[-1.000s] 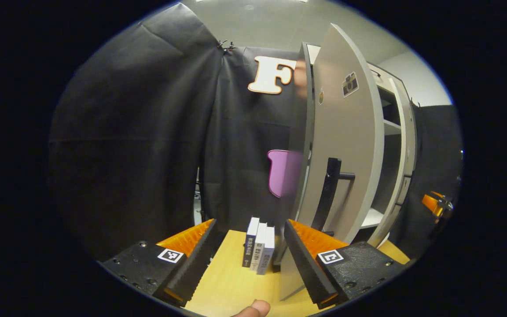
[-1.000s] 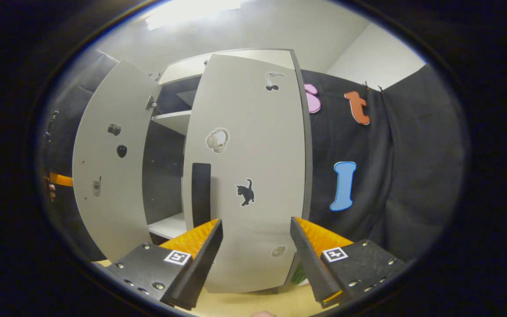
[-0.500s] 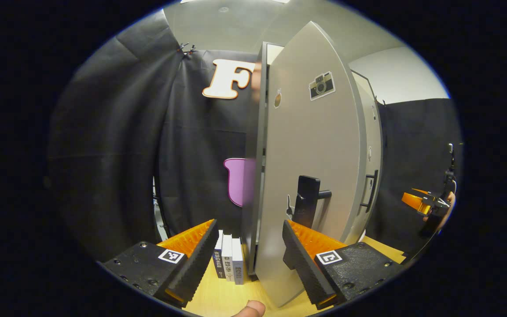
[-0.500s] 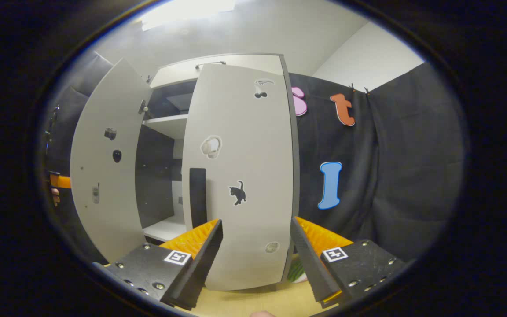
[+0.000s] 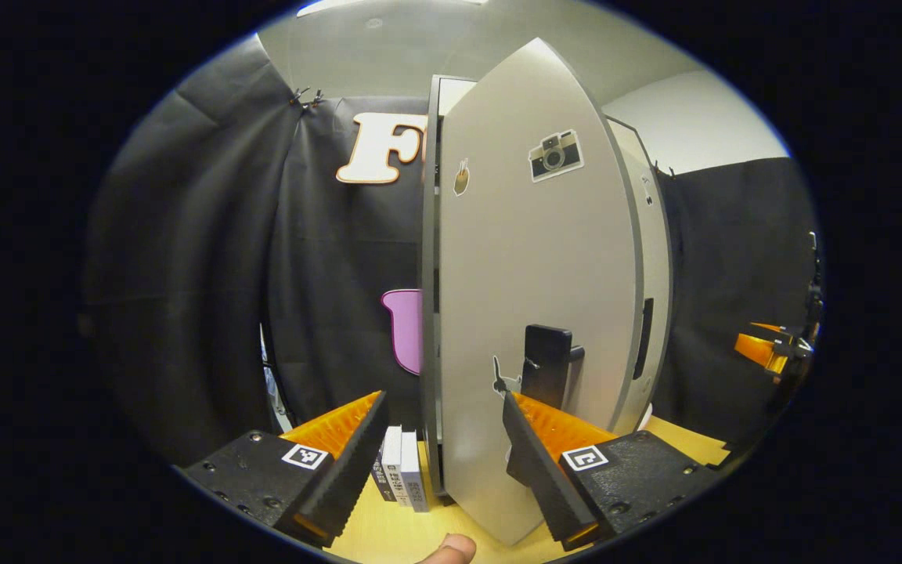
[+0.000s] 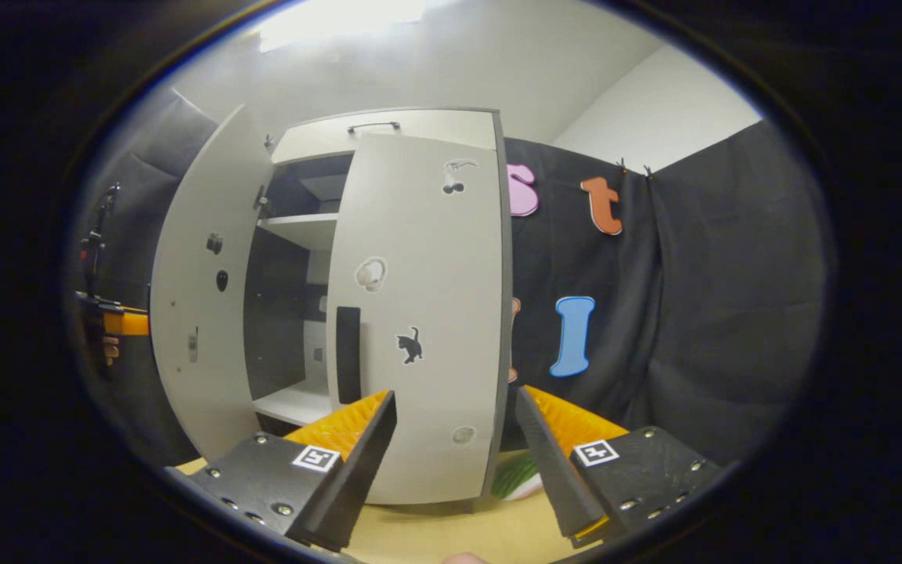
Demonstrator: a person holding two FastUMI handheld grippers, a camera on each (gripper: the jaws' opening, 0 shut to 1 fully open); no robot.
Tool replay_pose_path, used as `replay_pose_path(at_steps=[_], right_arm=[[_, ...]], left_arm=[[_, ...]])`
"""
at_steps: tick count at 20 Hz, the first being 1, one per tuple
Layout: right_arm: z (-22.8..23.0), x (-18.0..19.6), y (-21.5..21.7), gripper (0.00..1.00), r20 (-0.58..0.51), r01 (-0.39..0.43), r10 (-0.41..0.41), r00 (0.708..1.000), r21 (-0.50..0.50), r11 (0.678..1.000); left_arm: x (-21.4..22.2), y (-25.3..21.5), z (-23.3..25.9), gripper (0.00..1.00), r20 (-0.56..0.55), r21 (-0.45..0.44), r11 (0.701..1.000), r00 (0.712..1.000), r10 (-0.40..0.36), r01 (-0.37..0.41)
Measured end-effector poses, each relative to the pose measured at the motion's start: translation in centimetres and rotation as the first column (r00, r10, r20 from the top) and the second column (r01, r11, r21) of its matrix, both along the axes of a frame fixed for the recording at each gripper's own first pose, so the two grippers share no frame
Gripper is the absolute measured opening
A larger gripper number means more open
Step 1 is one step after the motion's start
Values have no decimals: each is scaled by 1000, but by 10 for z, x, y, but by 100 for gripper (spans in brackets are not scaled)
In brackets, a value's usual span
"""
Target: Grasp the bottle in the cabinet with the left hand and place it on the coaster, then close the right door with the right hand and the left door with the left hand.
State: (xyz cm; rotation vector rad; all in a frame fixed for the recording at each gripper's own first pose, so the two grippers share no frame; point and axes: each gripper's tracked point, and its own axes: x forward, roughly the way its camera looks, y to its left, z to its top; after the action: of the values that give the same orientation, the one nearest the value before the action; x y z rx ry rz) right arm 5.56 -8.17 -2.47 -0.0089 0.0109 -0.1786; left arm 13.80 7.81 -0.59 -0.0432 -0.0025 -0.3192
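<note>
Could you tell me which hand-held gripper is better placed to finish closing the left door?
The left hand-held gripper. It is open, right up against the left door by its handle, while the right hand-held gripper faces the right door.

Pale grey all over — the left door [image 5: 533, 313] and the right door [image 6: 420, 313] of the cabinet [image 6: 388, 125] share that same flat, plain grey. Each carries a black handle [image 5: 545, 376], and small stickers dot them: a black-and-white camera sticker [image 5: 554, 154] on the left, a black cat sticker [image 6: 409, 345] and a whitish headphone sticker [image 6: 371, 274] on the right. Inside, the back is dark and the shelves [image 6: 298, 227] white. The table [image 6: 451, 533] shows a light, yellowish wood tone. Beside the cabinet stand books [image 5: 400, 470] with white and dark spines — and something green-striped [image 6: 517, 478] peeks out low by the right door.
</note>
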Motion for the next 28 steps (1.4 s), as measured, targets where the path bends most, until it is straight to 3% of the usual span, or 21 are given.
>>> replay_pose_path(at_steps=[2,3,4,5,7,8,12,18,19,21,23,24,25,28], right_arm=[[5,-7,-9,88,5,10,-10,1000,-25,1000],[8,-8,-12,93,10,13,-13,1000,-24,1000],[10,-10,-16,89,12,17,-17,1000,-17,1000],[11,-12,-19,93,14,23,-23,1000,-11,1000],[13,-15,-21,93,16,24,-24,1000,-12,1000],[13,-18,-21,89,15,19,-19,1000,-17,1000],[14,-26,-28,93,-2,21,-21,1000,-30,999],[16,-41,-42,89,-20,28,-29,999,-49,998],[16,-44,-46,93,-20,34,-35,999,-53,998],[13,-48,-53,93,-23,43,-45,999,-57,997],[12,-51,-54,93,-28,39,-41,999,-51,998],[13,-52,-53,93,-28,34,-36,999,-52,998],[14,-52,-53,93,-26,28,-29,999,-54,998],[19,-51,-48,93,-20,6,-7,1000,-48,999]], left_arm=[[2,-2,1,93,-9,0,1000,1000,-2,2],[4,-2,1,93,-18,-3,1000,1000,1,-1],[5,-3,2,93,-25,-5,1000,1000,1,-1],[7,-4,3,93,-28,-9,1000,1000,2,-2],[8,-11,5,93,-31,-10,1000,1000,-4,4],[8,-18,5,93,-29,-9,1000,1000,-9,9],[11,-45,6,93,-16,10,999,999,-44,45],[12,-90,0,93,-30,2,997,996,-81,81],[9,-98,-1,94,-25,13,996,996,-84,84],[11,-105,-2,89,-12,39,998,998,-58,59],[12,-109,2,94,10,45,998,999,-33,32],[11,-110,5,89,24,41,999,999,-23,22],[9,-112,6,94,32,35,999,999,-12,11],[4,-127,3,95,14,7,1000,1000,-12,12]])
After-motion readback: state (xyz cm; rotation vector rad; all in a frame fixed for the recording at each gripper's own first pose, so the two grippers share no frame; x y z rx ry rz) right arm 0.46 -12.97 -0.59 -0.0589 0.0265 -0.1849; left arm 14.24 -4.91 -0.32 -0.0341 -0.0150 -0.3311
